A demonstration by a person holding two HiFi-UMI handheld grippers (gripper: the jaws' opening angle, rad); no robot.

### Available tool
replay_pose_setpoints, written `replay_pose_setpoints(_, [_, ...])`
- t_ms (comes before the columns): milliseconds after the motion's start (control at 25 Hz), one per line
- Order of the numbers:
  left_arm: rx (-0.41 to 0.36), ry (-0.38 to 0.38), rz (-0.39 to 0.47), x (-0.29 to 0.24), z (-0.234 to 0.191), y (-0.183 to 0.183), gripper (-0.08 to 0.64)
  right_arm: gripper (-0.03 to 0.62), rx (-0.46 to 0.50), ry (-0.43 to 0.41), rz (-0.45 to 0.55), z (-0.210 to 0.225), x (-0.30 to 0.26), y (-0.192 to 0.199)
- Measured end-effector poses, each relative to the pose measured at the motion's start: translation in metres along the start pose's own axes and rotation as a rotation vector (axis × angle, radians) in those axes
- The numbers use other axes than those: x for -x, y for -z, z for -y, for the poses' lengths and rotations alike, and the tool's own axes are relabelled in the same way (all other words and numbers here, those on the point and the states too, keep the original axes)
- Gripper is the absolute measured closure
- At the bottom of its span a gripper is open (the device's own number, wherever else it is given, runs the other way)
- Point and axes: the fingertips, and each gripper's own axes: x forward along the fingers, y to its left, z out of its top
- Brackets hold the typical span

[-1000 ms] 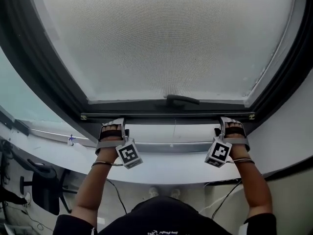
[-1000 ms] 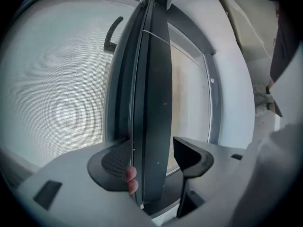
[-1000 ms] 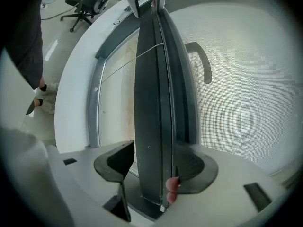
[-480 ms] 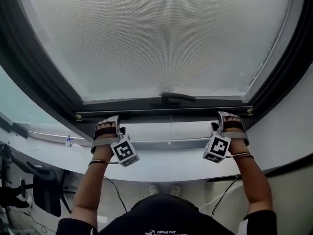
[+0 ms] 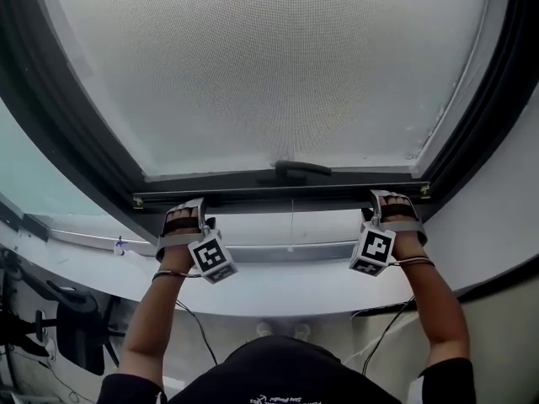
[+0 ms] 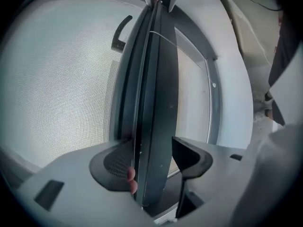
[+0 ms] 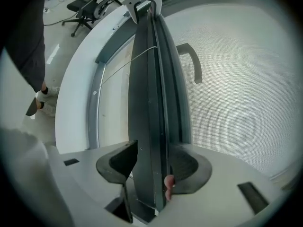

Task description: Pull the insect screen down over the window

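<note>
The insect screen's mesh covers most of the window. Its dark bottom bar lies a little above the lower window frame. My left gripper straddles the bar's left end and my right gripper its right end. In the left gripper view the bar runs between the jaws of the left gripper, which are closing on it. In the right gripper view the bar likewise passes between the closing jaws of the right gripper. I see no firm press of the pads on the bar.
A dark window handle sits behind the mesh just above the bar's middle. A thin cord hangs from the bar. The white sill curves below my hands. An office chair and cables stand on the floor at lower left.
Both grippers and the bar sit slightly higher in the head view than a second ago. The grippers have stayed at the bar's two ends.
</note>
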Motion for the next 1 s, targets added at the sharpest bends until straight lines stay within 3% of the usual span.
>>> replay_pose_setpoints(400, [-0.036, -0.062, -0.005, 0.007, -0.005, -0.006, 0.295, 0.377, -0.003, 0.044, 0.01, 0.0, 0.004, 0.011])
replay_pose_setpoints(560, [0.012, -0.061, 0.016, 0.023, -0.005, -0.016, 0.295, 0.377, -0.019, 0.091, 0.052, 0.007, 0.016, 0.01])
replay_pose_setpoints(640, [0.085, -0.052, 0.05, 0.034, -0.005, -0.022, 0.295, 0.377, -0.034, 0.107, 0.083, 0.008, 0.022, 0.007])
replay_pose_setpoints(760, [0.264, -0.005, 0.156, 0.051, -0.002, -0.041, 0.295, 0.377, -0.1, 0.133, 0.141, 0.014, 0.033, 0.002])
replay_pose_setpoints(1000, [0.657, 0.036, 0.381, 0.094, -0.008, -0.063, 0.3, 0.377, -0.395, 0.155, 0.26, 0.039, 0.062, -0.003])
